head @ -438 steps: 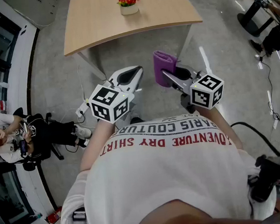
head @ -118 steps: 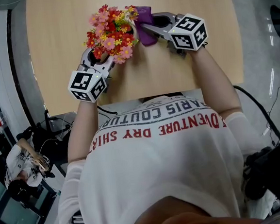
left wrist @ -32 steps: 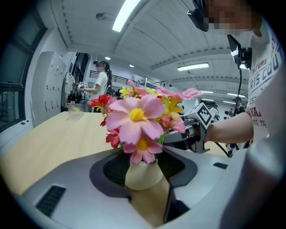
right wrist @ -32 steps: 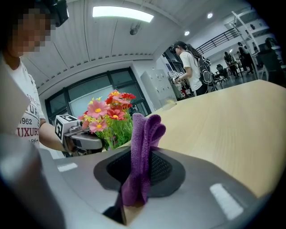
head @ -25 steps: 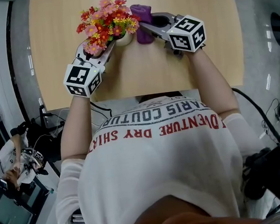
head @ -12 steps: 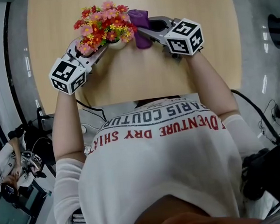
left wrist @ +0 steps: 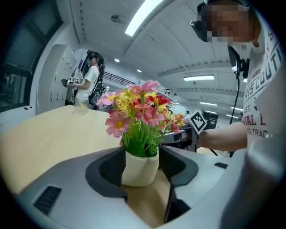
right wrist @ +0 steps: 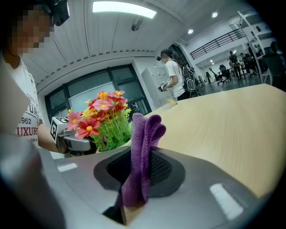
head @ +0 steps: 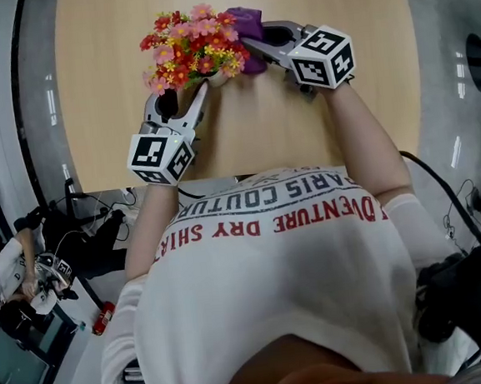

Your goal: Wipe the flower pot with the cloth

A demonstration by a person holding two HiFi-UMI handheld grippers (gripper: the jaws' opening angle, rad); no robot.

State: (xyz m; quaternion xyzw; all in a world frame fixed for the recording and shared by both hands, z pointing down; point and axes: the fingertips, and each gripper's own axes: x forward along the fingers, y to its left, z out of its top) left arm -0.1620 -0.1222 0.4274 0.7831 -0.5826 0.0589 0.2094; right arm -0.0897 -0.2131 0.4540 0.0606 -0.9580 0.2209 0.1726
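The left gripper [left wrist: 141,152] had its two jaws around the flower pot [left wrist: 140,169]. The jaws had just opened a tiny bit wider, but a dark pad sat against each side of the pot. The right gripper [right wrist: 142,155] was squeezed tight on the purple cloth [right wrist: 144,129], and the cloth stuck up out of its jaws in a folded bunch. The little white pot stood up straight on the light wooden table [head: 243,120], near the far edge. Pink, red and yellow flowers [left wrist: 140,109] filled the pot, with green stems under them. From the head view the flowers hid nearly all of the pot. The cloth was just to the right of the flowers, right up beside them (I could not tell if it touched the pot). Each gripper had a cube with black and white squares at its back end, one on the left [head: 161,158] and one on the right [head: 321,56]. The person holding the grippers wore a white shirt [head: 284,308] with red letters. Far behind the table, another person [left wrist: 91,82] stood in the room.
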